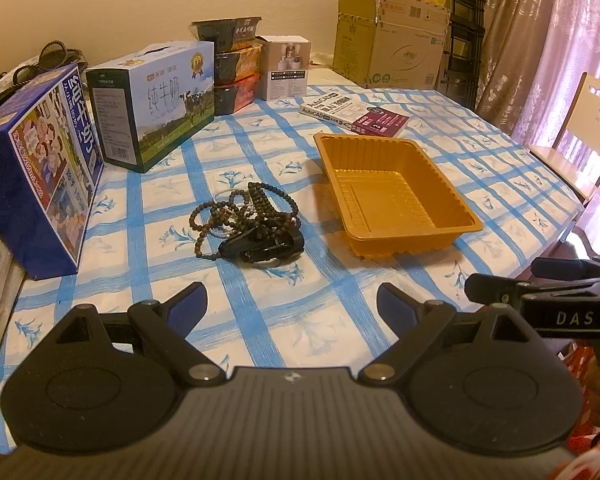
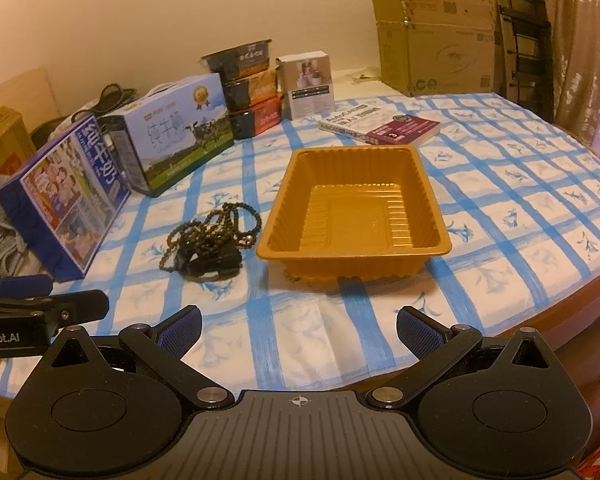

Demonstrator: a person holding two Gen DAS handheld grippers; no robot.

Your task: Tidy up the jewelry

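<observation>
- Table (image 1: 260, 312) under a white cloth with a blue grid and small blue flower prints, filling the middle of both views.
- Golden plastic tray (image 2: 380, 152), nothing inside, at centre.
- Tangle of dark bead strings (image 2: 212, 228) with a black strap-like piece, just left of the tray, apart from it.
- Two milk cartons at left: dark blue one (image 1: 40, 184) nearest, pale blue one (image 1: 156, 100) behind.
- Stack of three food bowls (image 1: 236, 64) and a small white box (image 1: 288, 68) at upper centre.
- Book (image 1: 356, 116) lying flat beyond the tray.
- Cardboard box (image 1: 392, 40) at upper right.
</observation>
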